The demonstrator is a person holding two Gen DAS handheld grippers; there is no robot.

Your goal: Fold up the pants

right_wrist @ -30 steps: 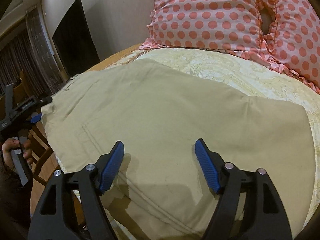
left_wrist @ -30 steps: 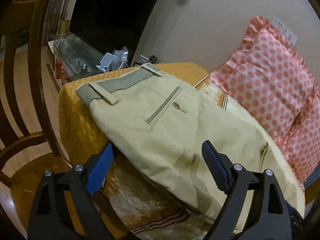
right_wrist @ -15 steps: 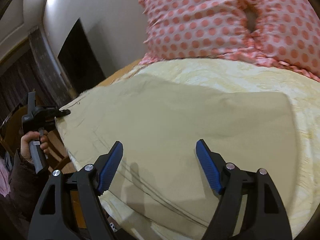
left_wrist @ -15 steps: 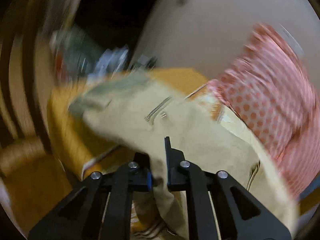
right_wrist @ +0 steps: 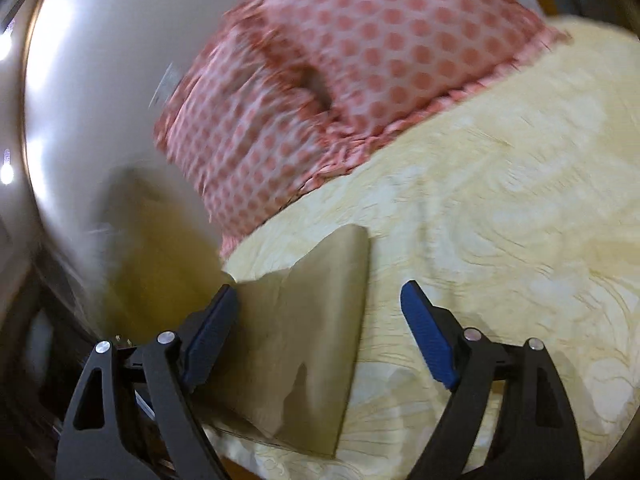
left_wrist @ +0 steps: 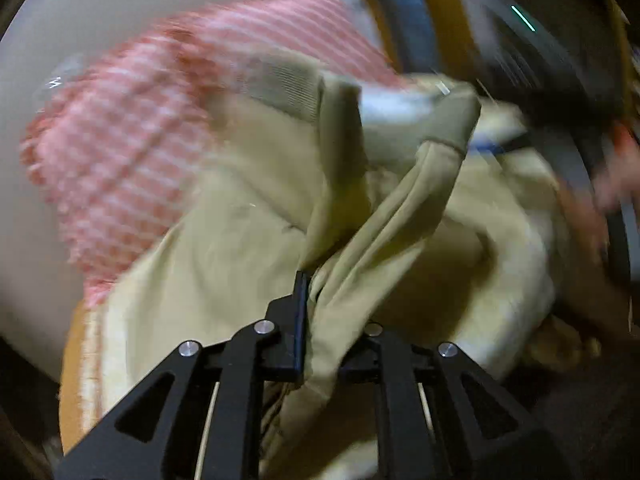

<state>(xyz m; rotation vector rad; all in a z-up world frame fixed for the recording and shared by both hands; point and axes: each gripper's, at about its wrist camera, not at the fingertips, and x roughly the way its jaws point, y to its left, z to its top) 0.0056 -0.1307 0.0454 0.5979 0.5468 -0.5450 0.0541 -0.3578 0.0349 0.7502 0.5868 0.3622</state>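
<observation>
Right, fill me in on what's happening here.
A person is folding pants on a bed with a hand-held gripper in each hand. The left hand-held gripper is shut on a bunch of the fabric and holds it up off the bed. The right hand-held gripper is open over a flat part of the pants, near the pillow.

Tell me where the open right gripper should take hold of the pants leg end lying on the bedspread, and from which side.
I'd take the free corner of the pants at the leg hem, its straight right-hand edge. The right gripper is open with the hem between its fingers, so come straight forward and low over the bedspread, closing across that flat edge. The left gripper already clamps the bunched waist end.
</observation>
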